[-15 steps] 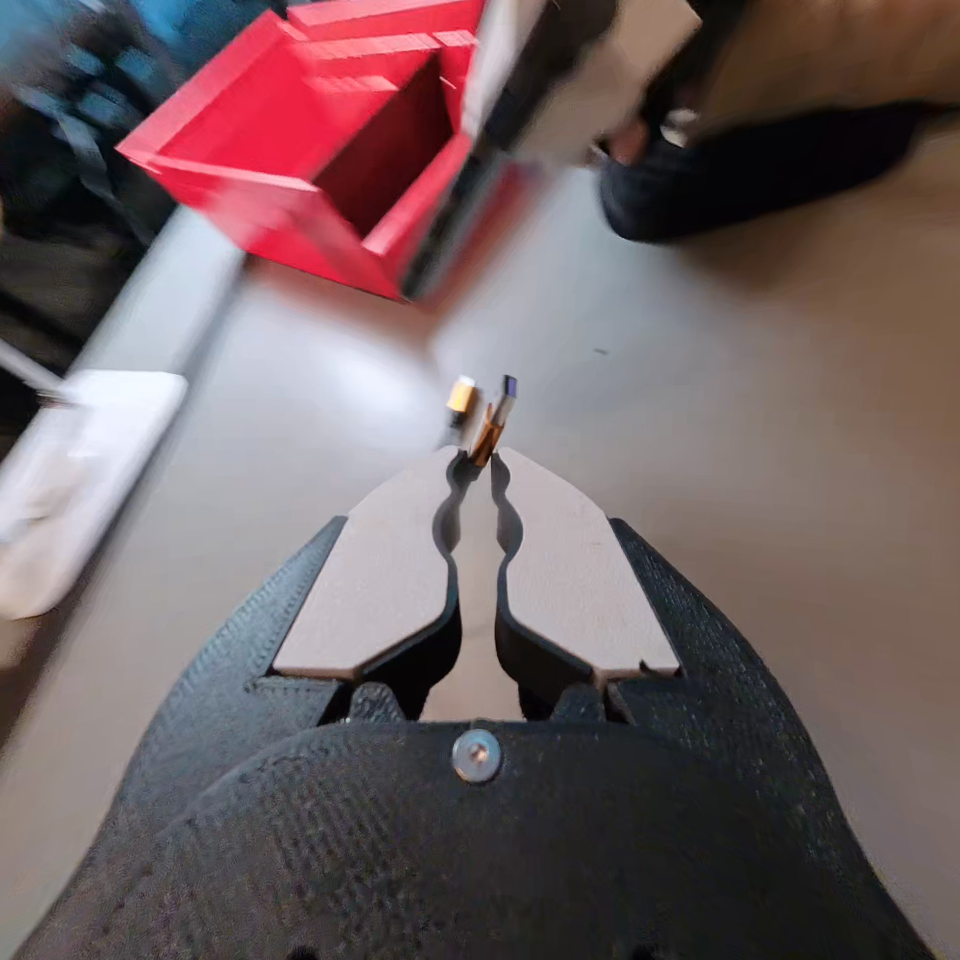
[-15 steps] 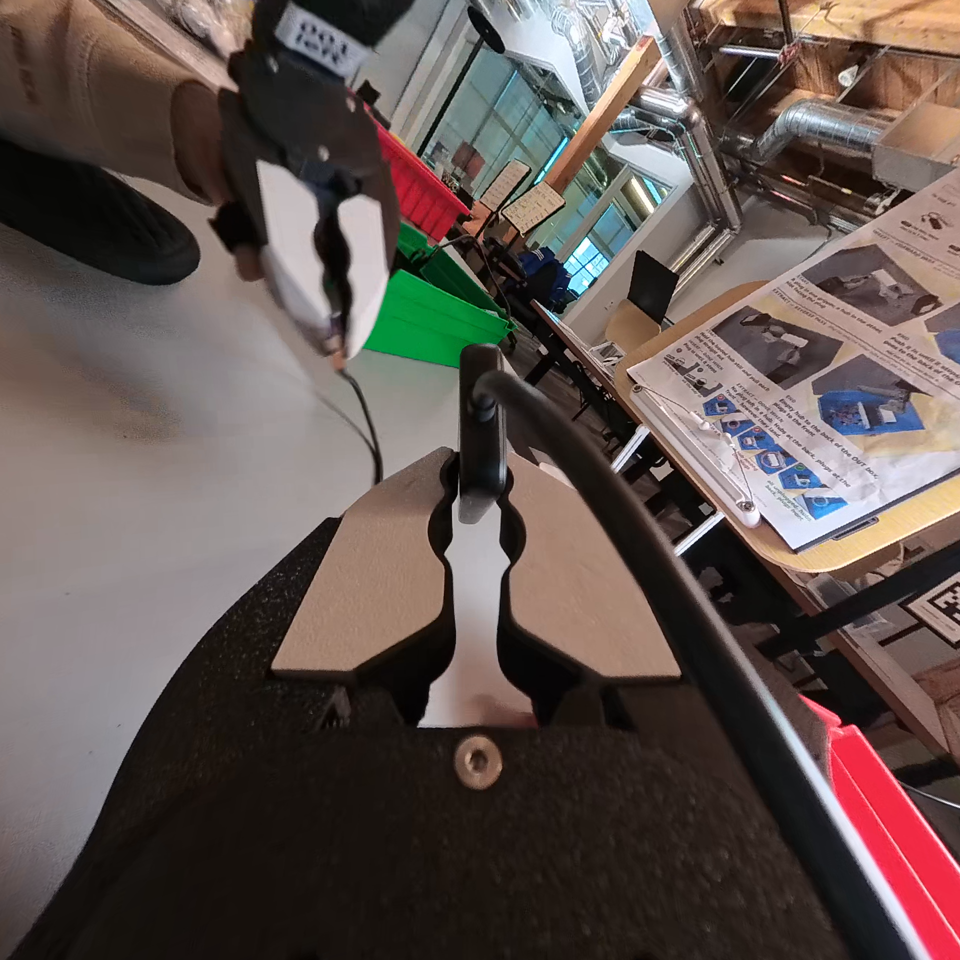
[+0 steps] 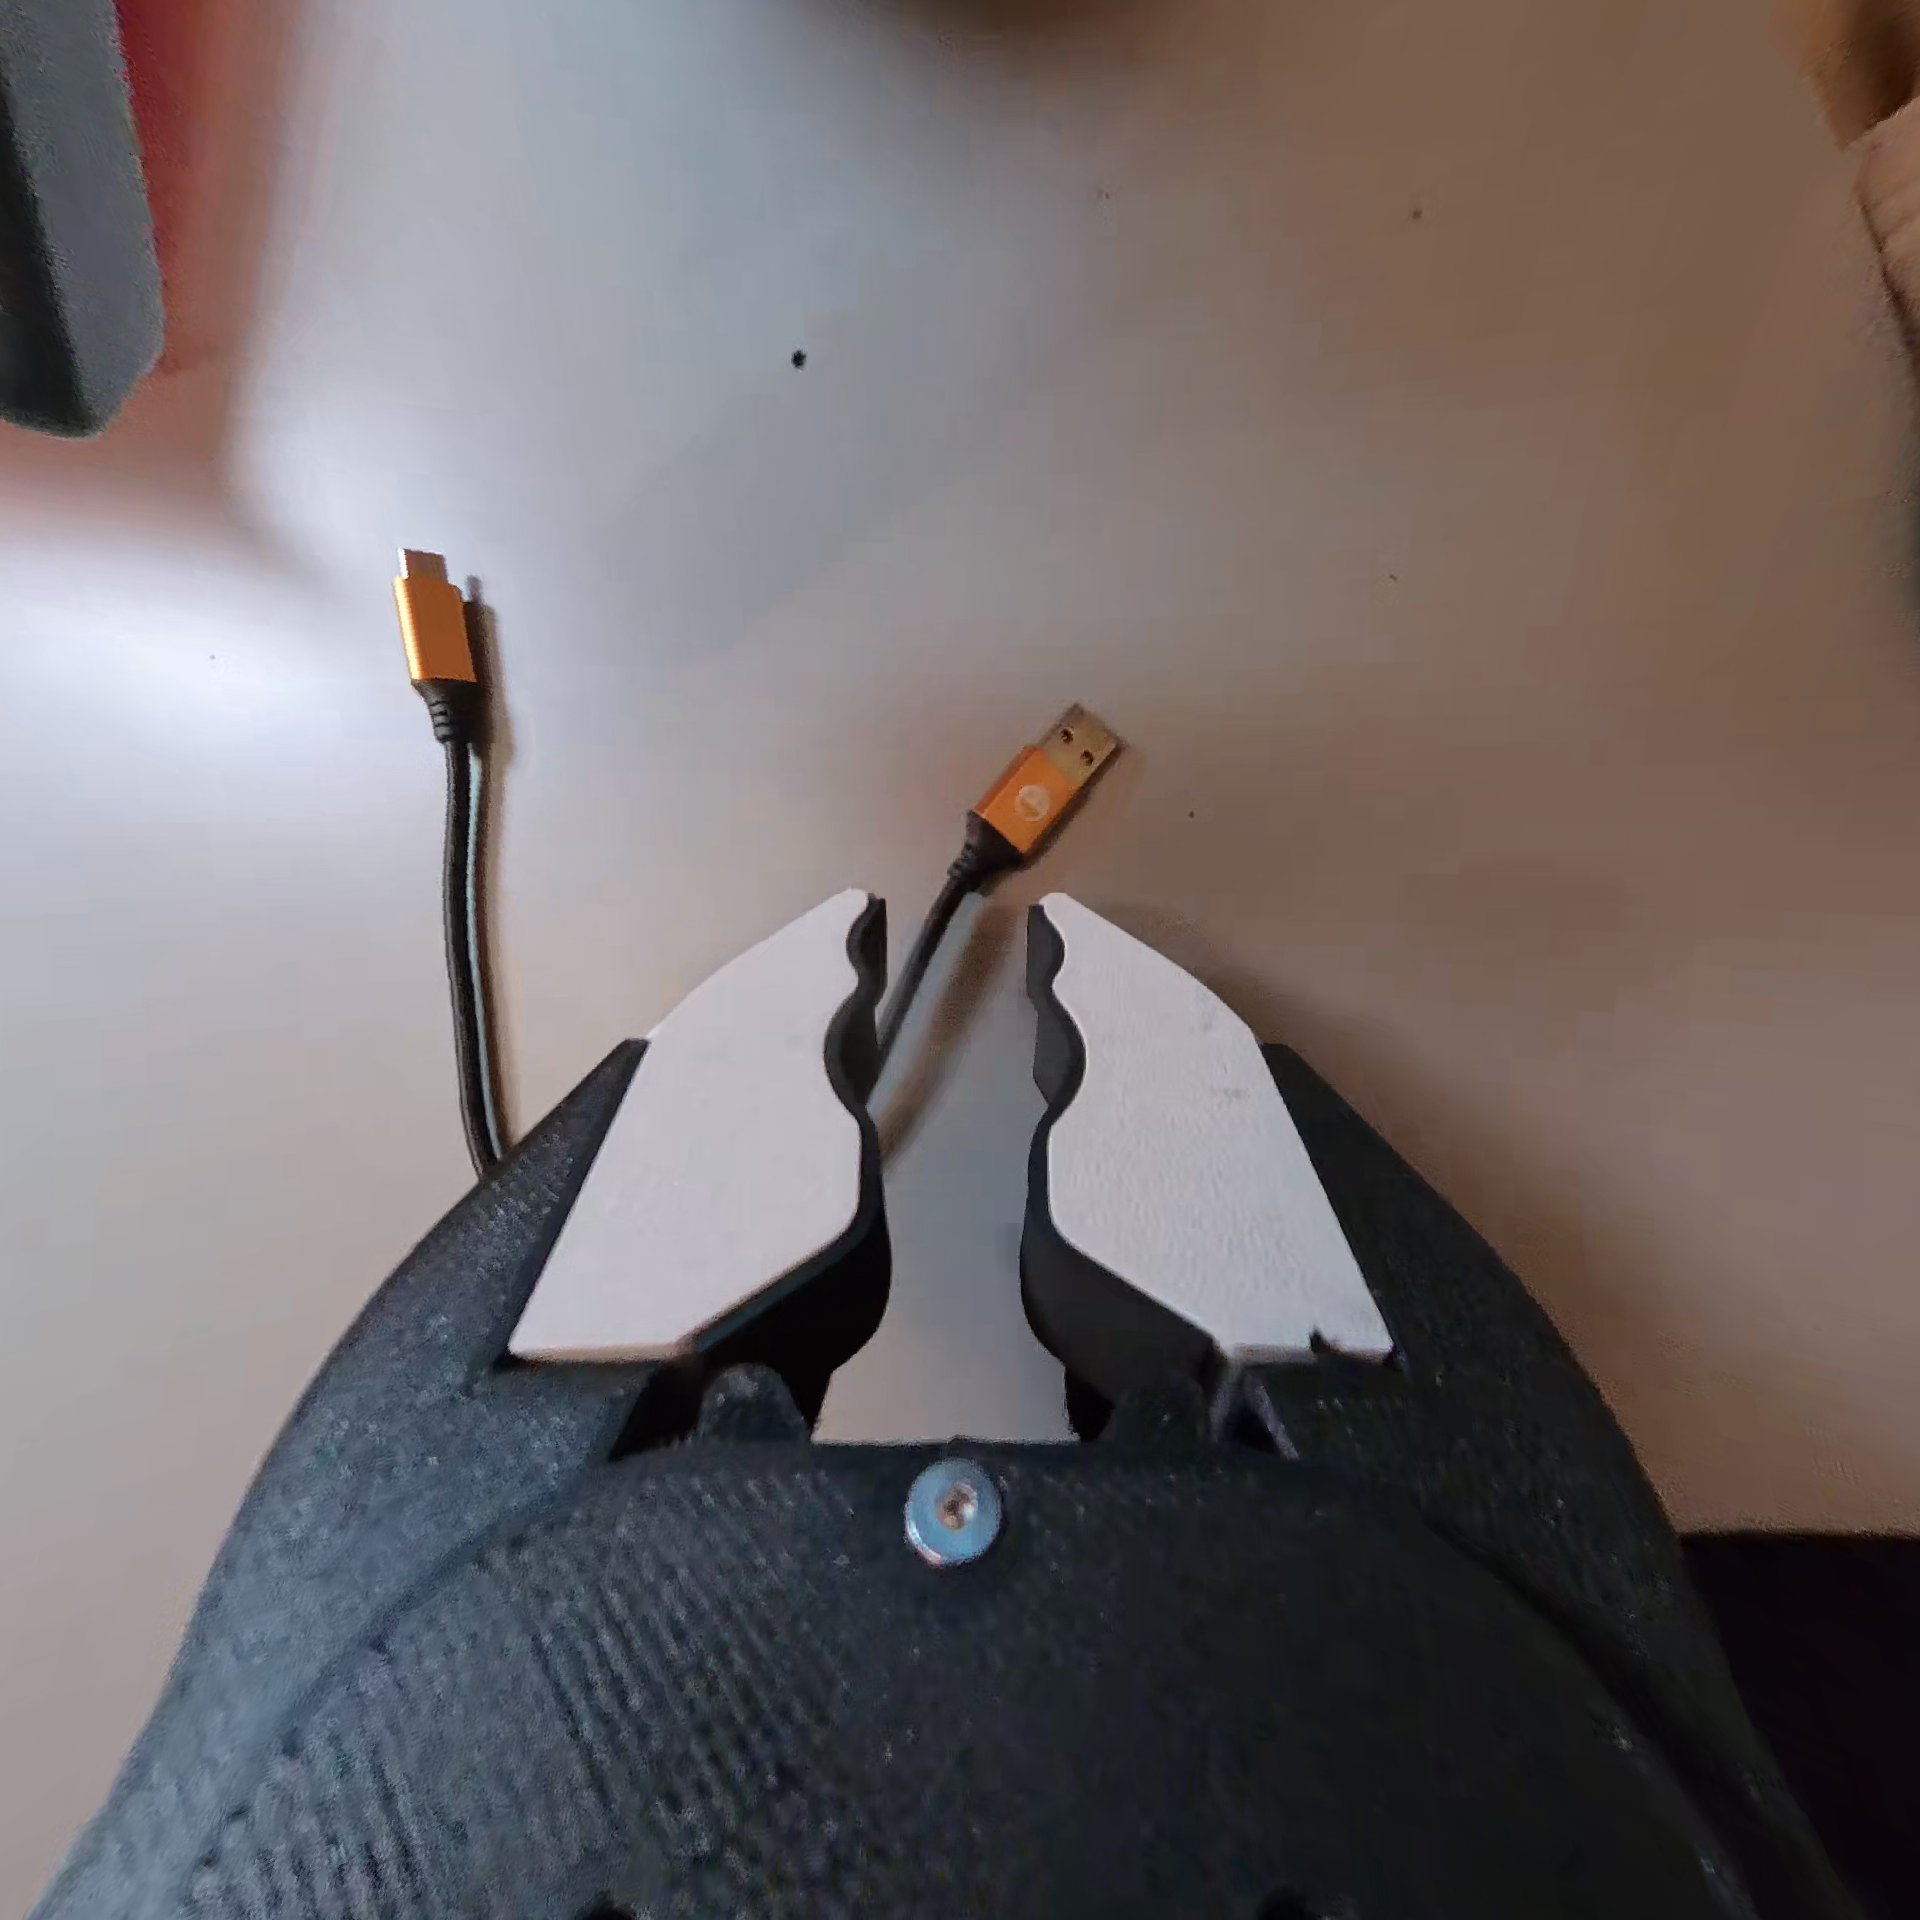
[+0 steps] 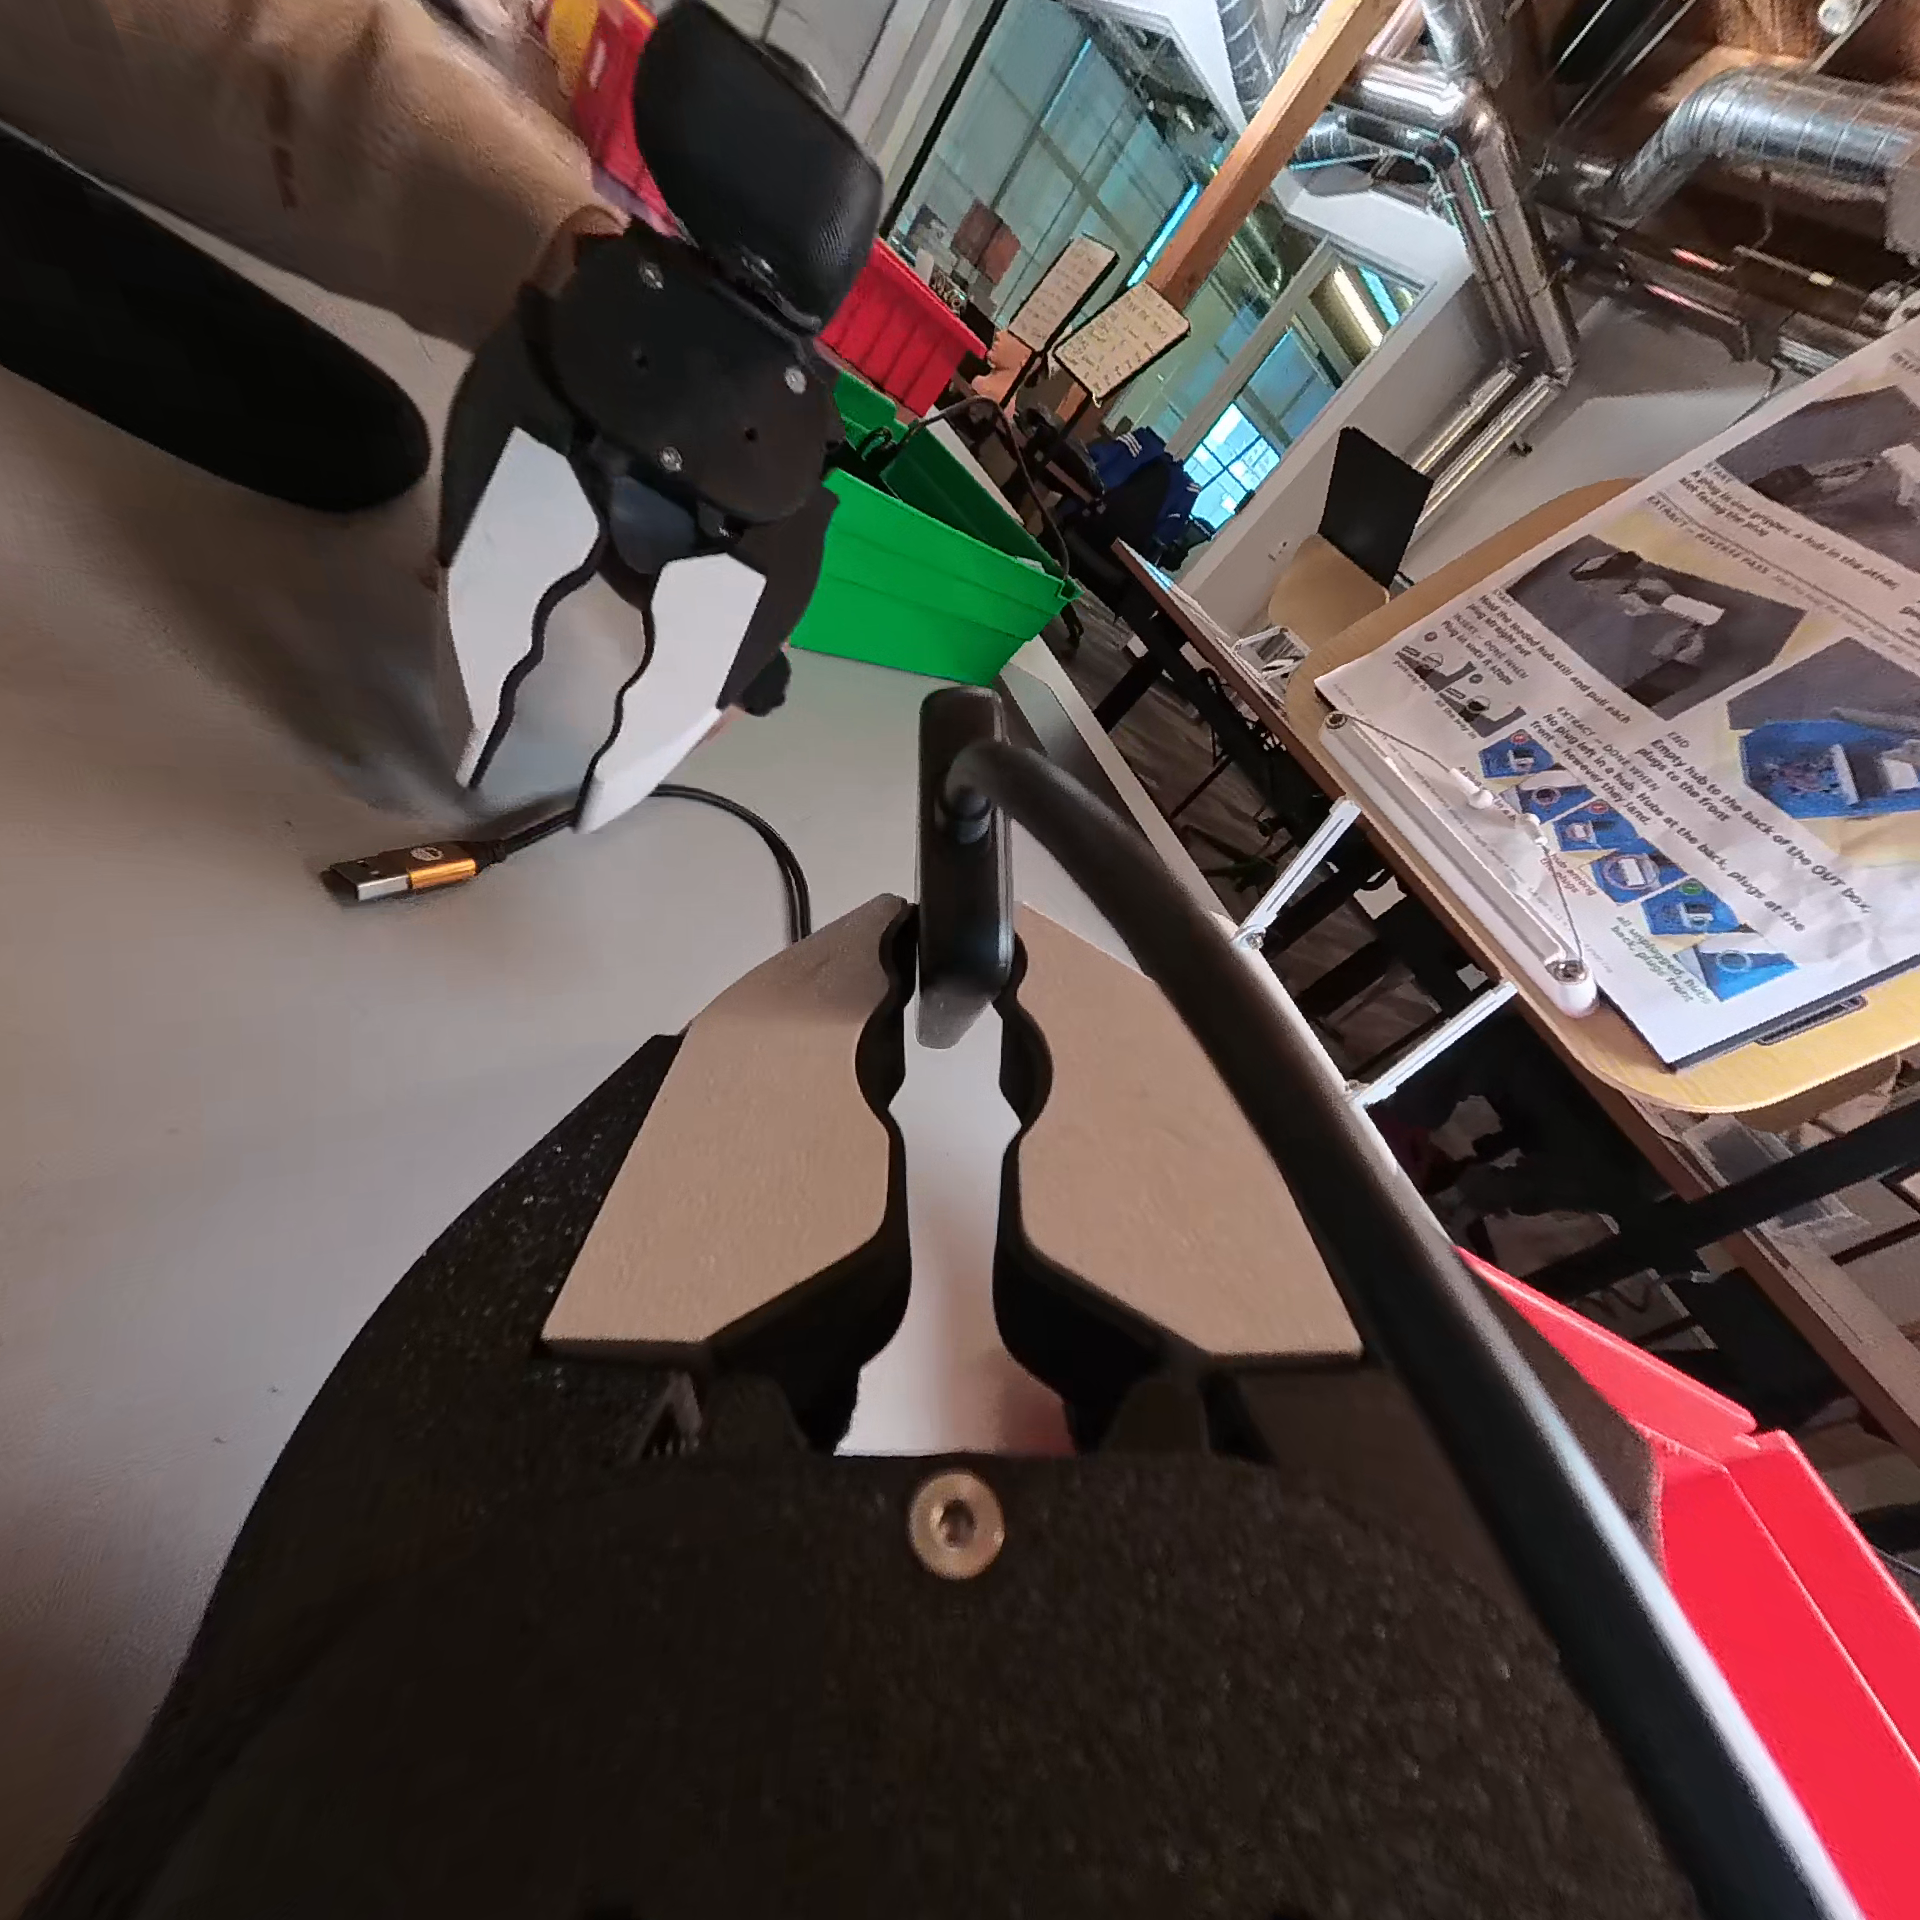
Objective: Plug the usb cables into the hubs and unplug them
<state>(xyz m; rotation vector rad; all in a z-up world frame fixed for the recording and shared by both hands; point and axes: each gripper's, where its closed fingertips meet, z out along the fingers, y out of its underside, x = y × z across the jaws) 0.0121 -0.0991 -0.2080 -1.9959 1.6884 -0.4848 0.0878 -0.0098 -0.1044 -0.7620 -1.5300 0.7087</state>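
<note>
The left hand-held gripper [image 3: 956, 914] stands spread over the usb cable [image 3: 930, 977] lying on the surface [image 3: 1351, 520], between its fingers; the right hand-held gripper [image 4: 961, 925] pinches the black hub [image 4: 961, 862].

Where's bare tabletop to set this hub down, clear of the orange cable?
Bare table lies right of the USB-A plug and beyond both plugs. It is crowded between that plug and the smaller plug, where the left gripper straddles the cable. The right gripper holds the hub.

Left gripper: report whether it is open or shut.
Open. The left gripper has its fingers apart, the orange-plug cable lying loose between them.
</note>
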